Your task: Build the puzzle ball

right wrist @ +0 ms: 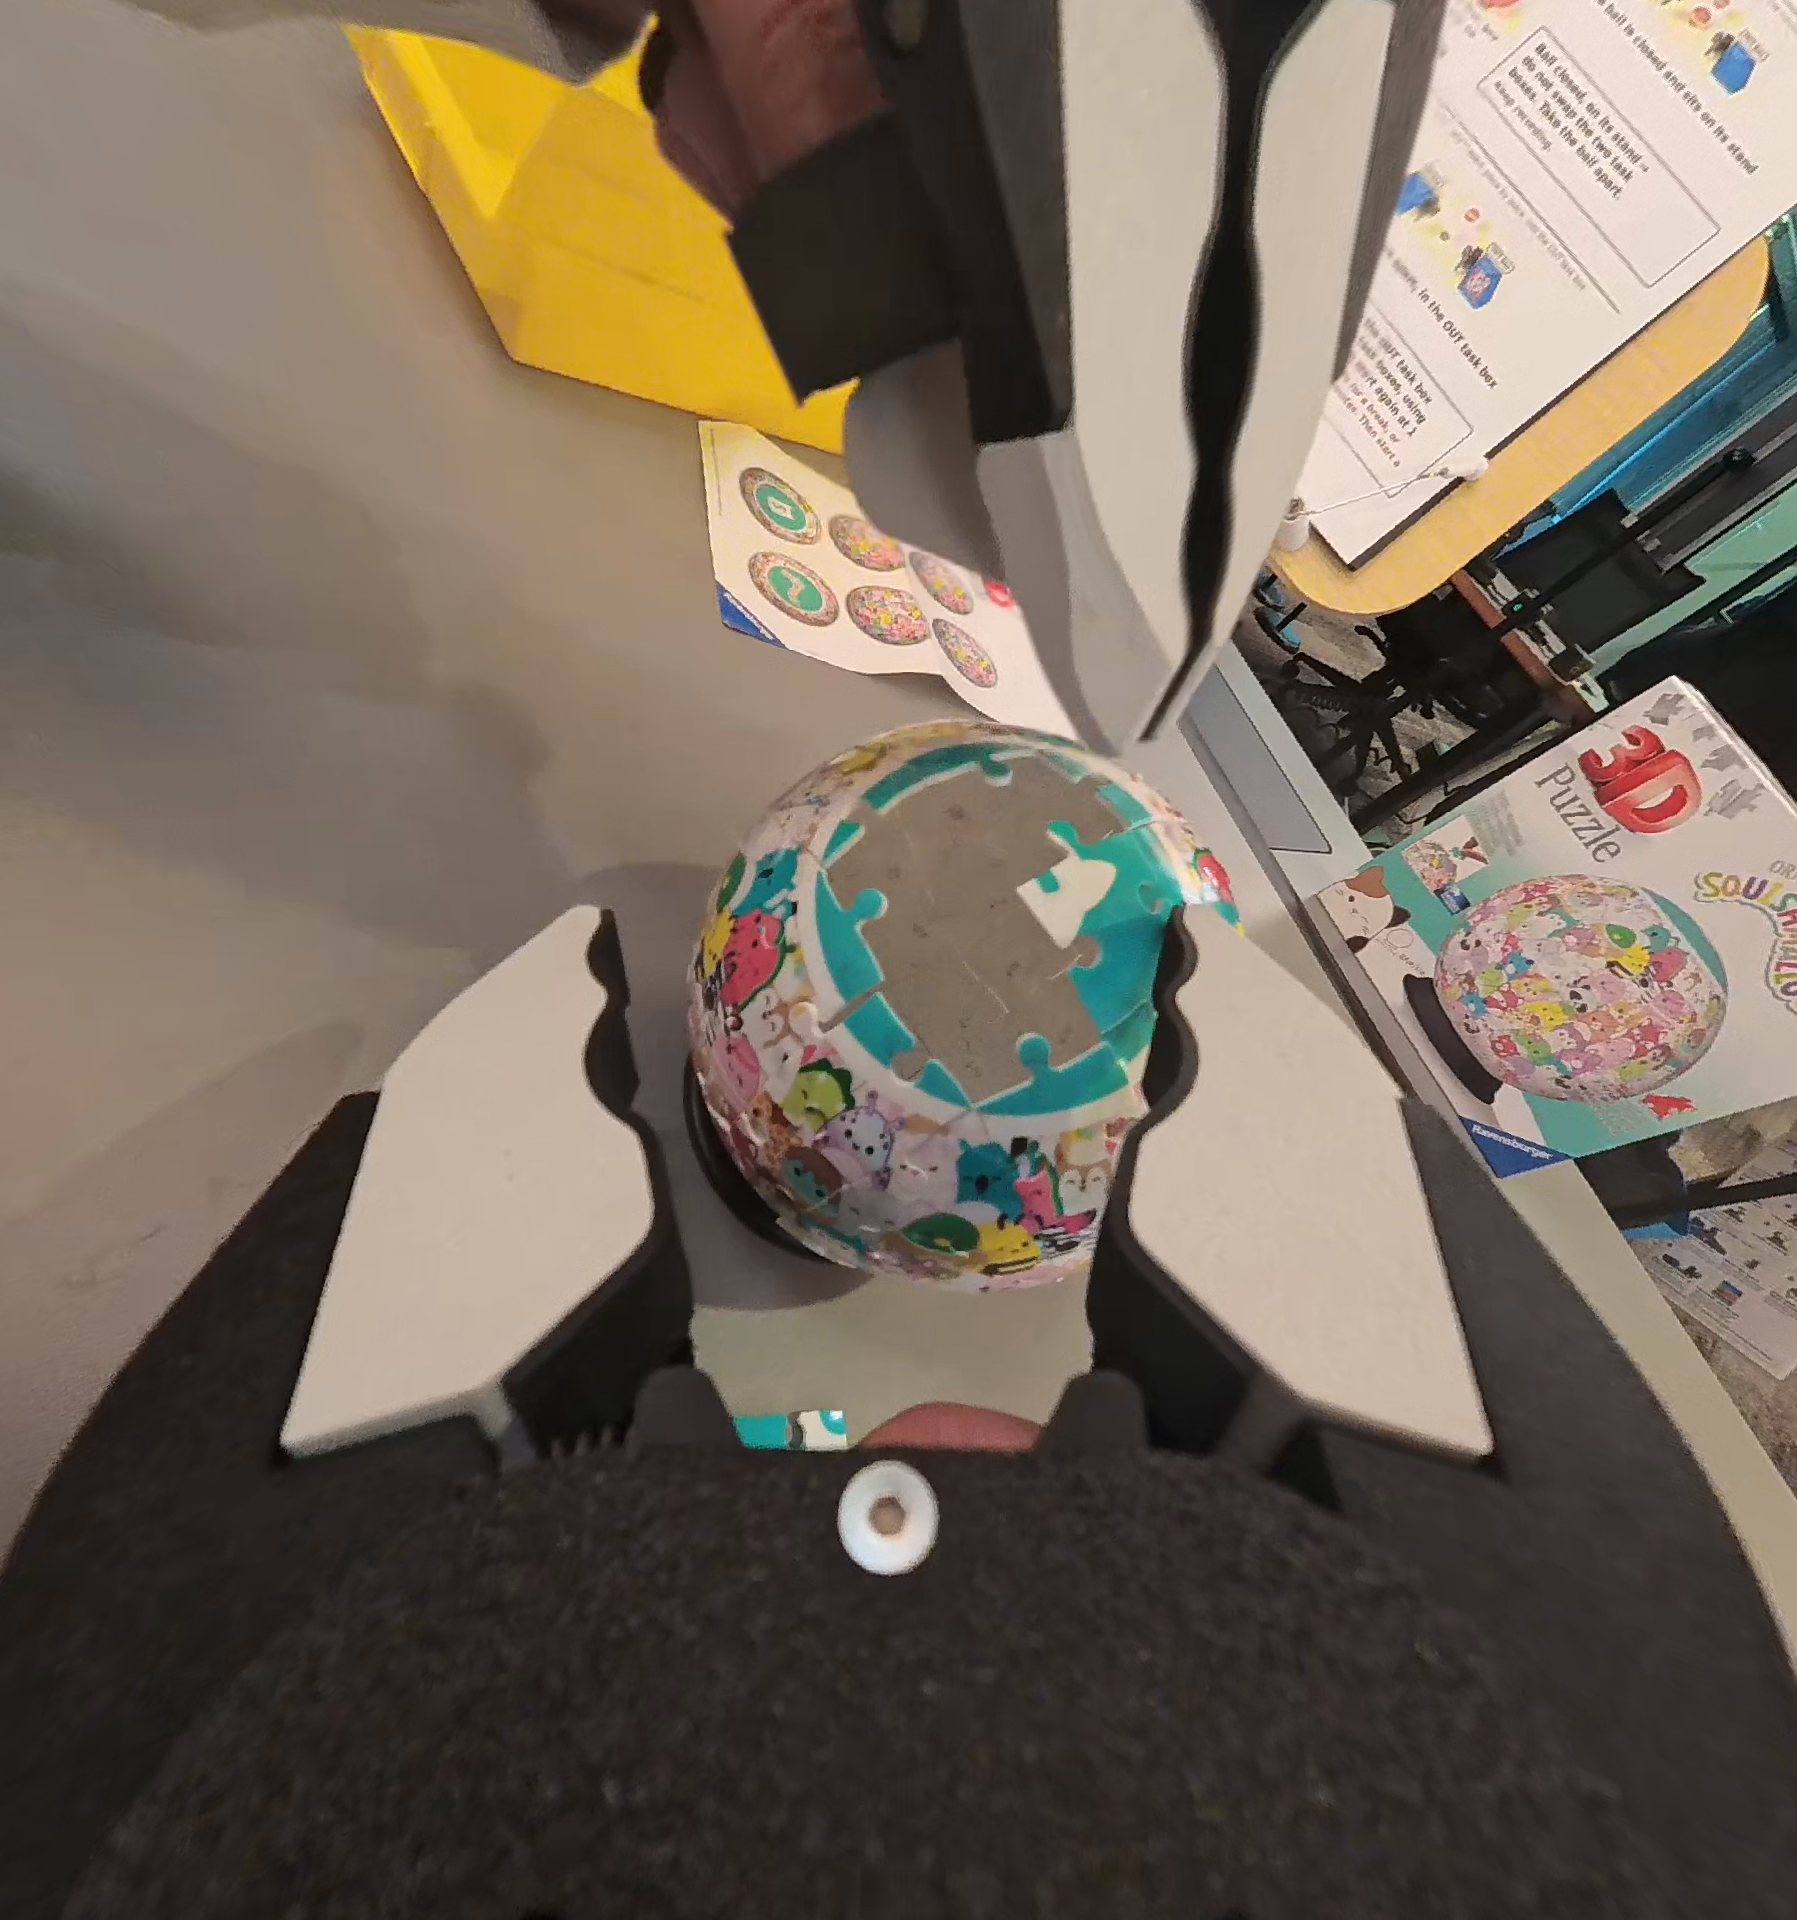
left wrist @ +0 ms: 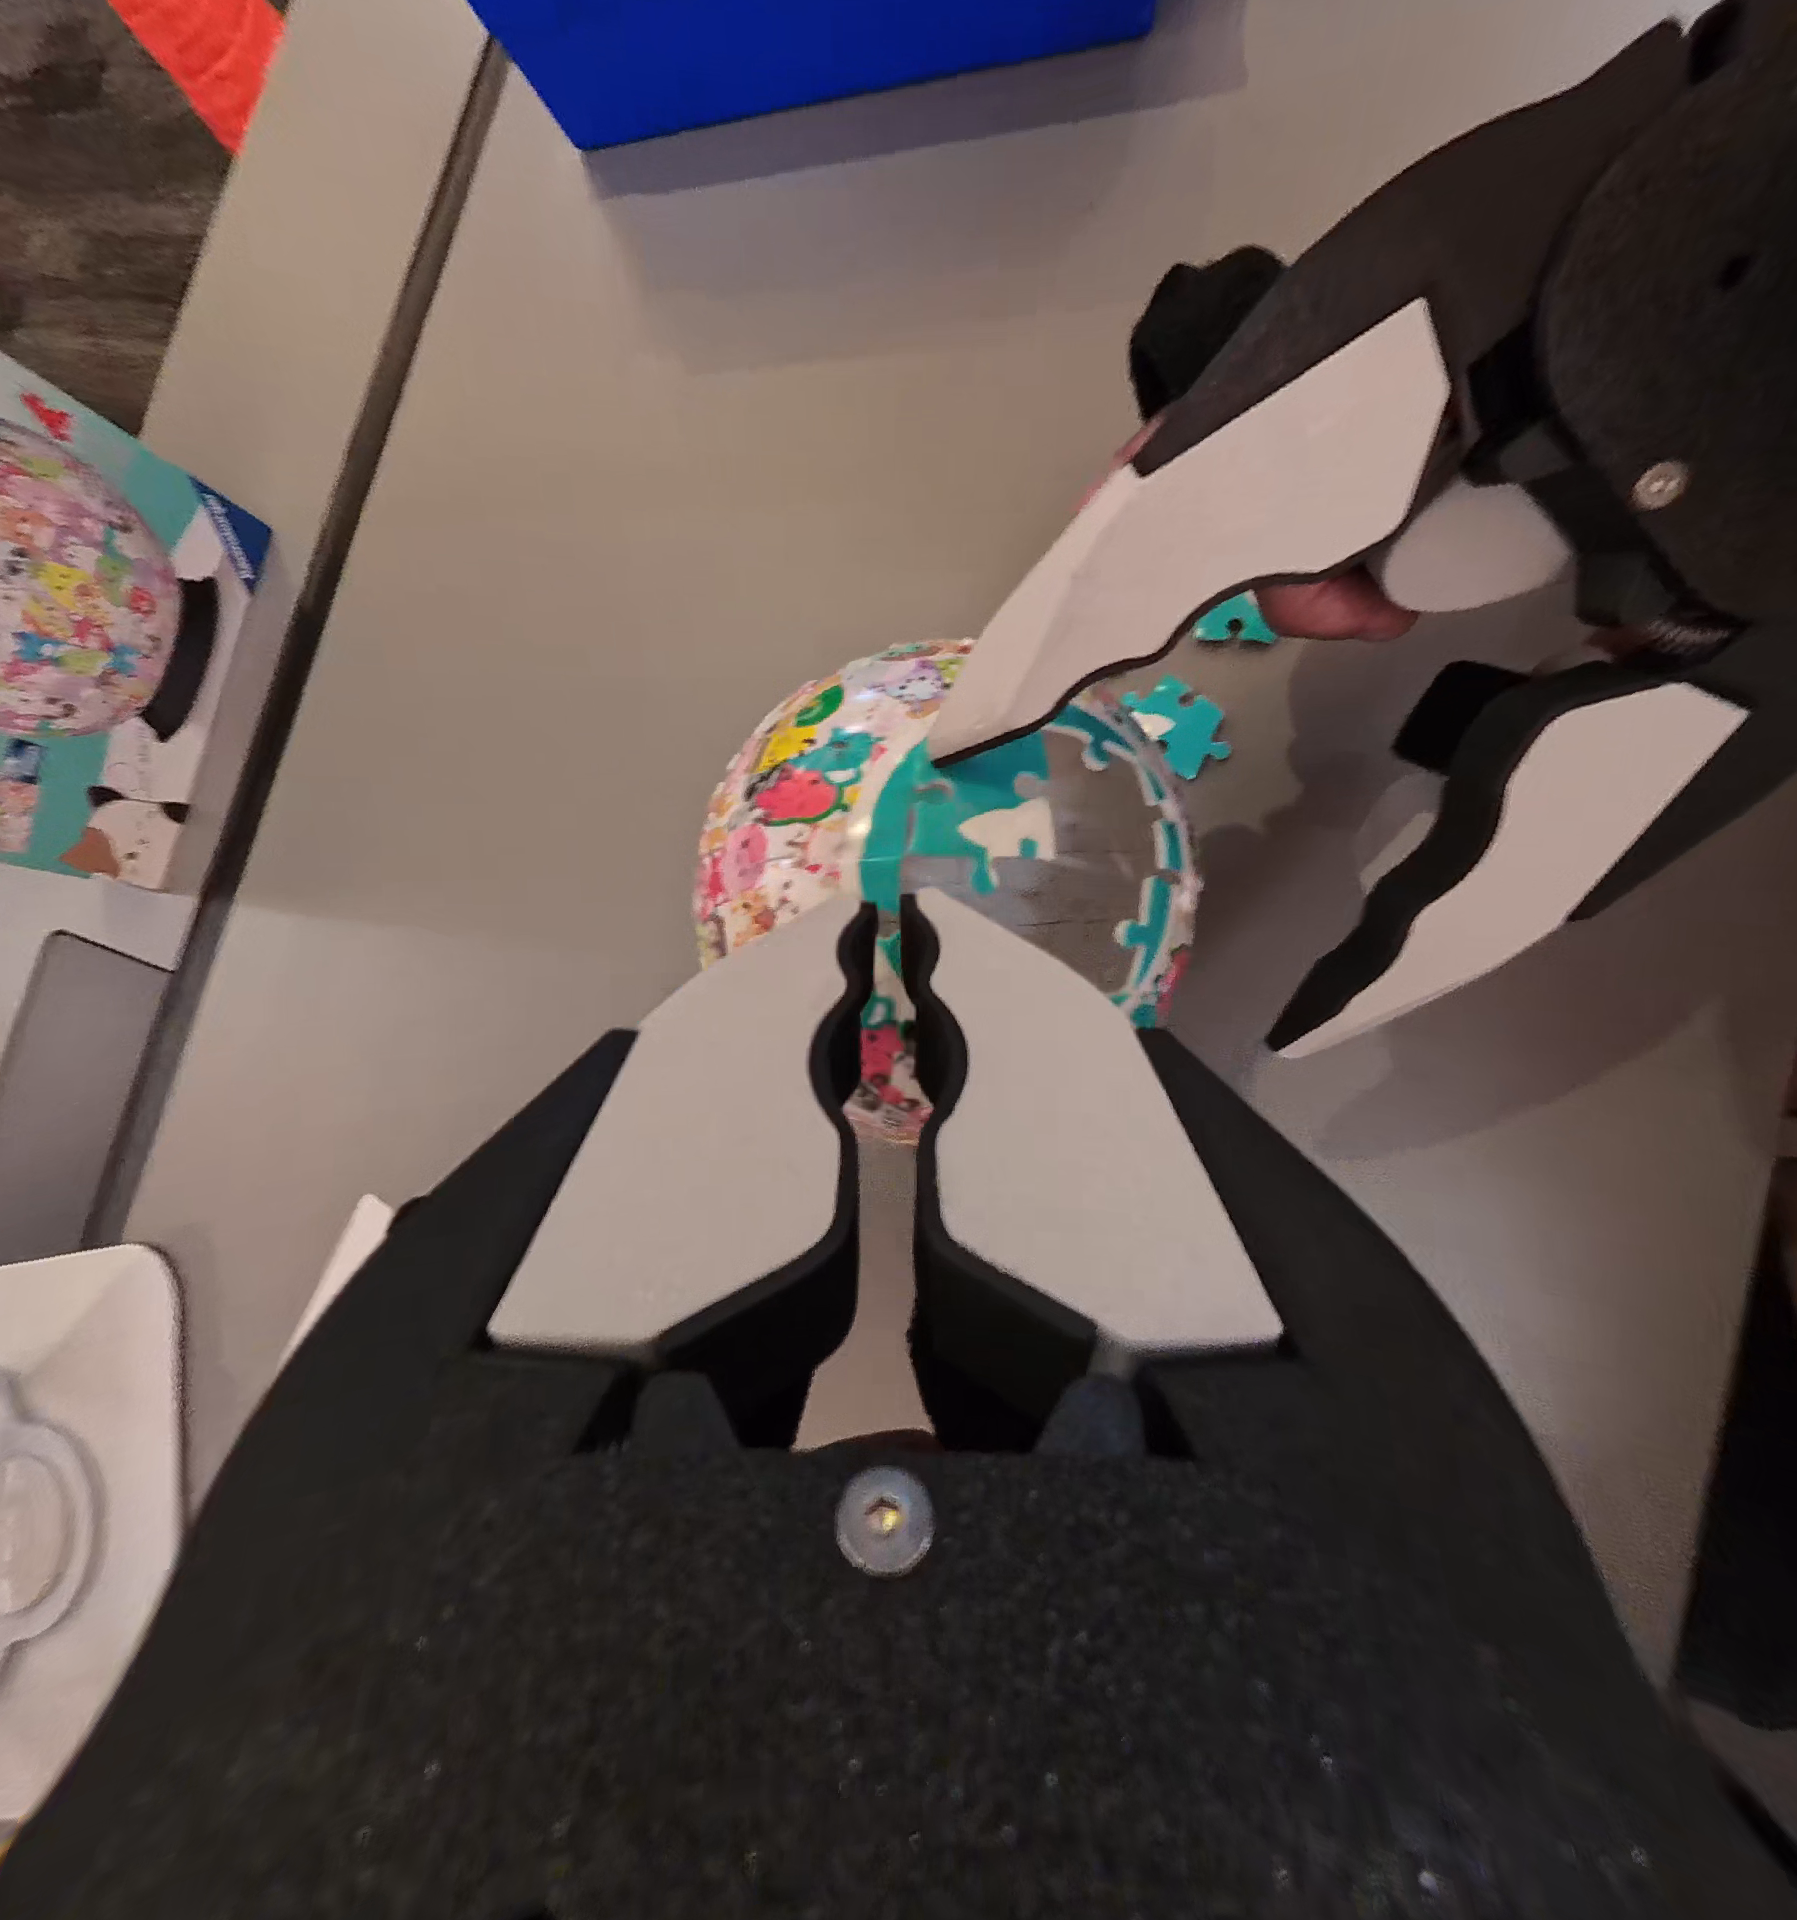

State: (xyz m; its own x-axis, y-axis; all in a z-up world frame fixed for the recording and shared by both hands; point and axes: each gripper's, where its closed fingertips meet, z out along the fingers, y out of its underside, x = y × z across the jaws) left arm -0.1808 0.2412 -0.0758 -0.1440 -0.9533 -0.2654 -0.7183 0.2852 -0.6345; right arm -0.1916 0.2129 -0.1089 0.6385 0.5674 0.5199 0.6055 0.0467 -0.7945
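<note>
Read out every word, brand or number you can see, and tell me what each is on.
I won't repeat writing; these bear it.
Puzzle box: large lettering, brand mark.
White instruction sheet: lines of print.
Leaflet: corner brand mark.
Sheet under the box: too small to read.
Puzzle ball: none.

The puzzle ball (right wrist: 935,997) is seen on a grey table (right wrist: 250,727), seated on a dark round stand (right wrist: 712,1153) that shows at its lower left in the right wrist view. Its shell is covered with small, bright cartoon figures. A large ragged opening (right wrist: 961,935) is left on its upper side, ringed with teal pieces, and the grey inside is shown through it. One teal and white piece (right wrist: 1076,883) juts into the opening from the rim. In the left wrist view two loose teal pieces (left wrist: 1180,727) are seen on the table just behind the ball.
</note>
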